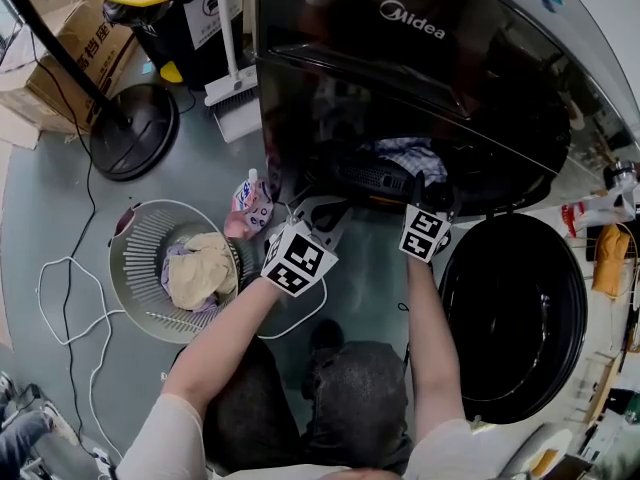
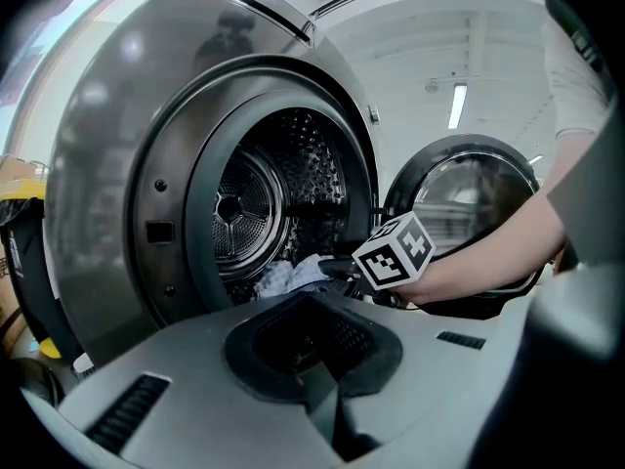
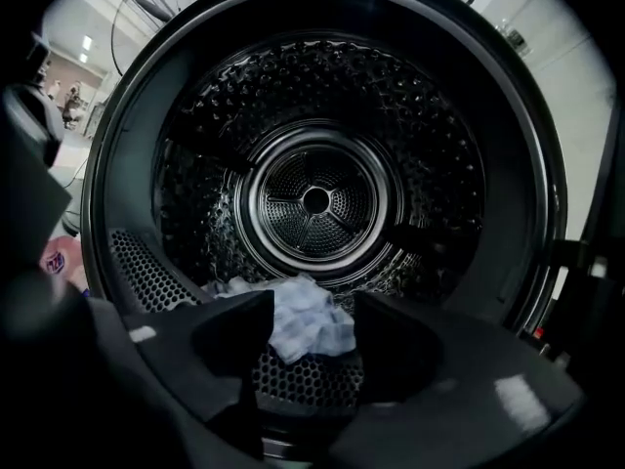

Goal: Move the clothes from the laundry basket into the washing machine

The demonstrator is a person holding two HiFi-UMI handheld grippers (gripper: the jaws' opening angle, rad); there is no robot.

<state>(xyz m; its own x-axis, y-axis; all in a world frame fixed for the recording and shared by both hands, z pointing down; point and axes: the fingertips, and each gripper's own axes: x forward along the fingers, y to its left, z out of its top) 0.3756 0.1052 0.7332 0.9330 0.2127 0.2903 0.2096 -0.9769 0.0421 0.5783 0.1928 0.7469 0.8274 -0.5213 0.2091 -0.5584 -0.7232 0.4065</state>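
At the drum mouth of the dark grey front-loading washing machine: right gripper points into the perforated steel drum, fingers about half open. A crumpled blue-and-white checked cloth shows in the gap, but it lies on the drum floor and the pads don't look to be pressing it. I read it as let go, gripper empty. Left gripper hangs just outside the opening, left of the right one, fingers together, nothing in them. The round black door stands wide open on the right.

On the floor to the left, near the machine's left corner: round pale grey slatted laundry basket. Cream cloth on top, lavender one under it. So one item in, at least two to go.

Step in hand, my read: finish the drop, then fetch the next piece.
- Pull the right gripper straight out with fingers apart so the checked cloth doesn't snag and drag over the door seal.
- That cloth sits near the front lip, so the next one should go deeper.
- Left gripper is nearer the basket. Use it: come down on the cream cloth's bunched middle and pinch a thick fold.
- Mind the pink pouch between basket and machine, and the white cable looped on the floor.
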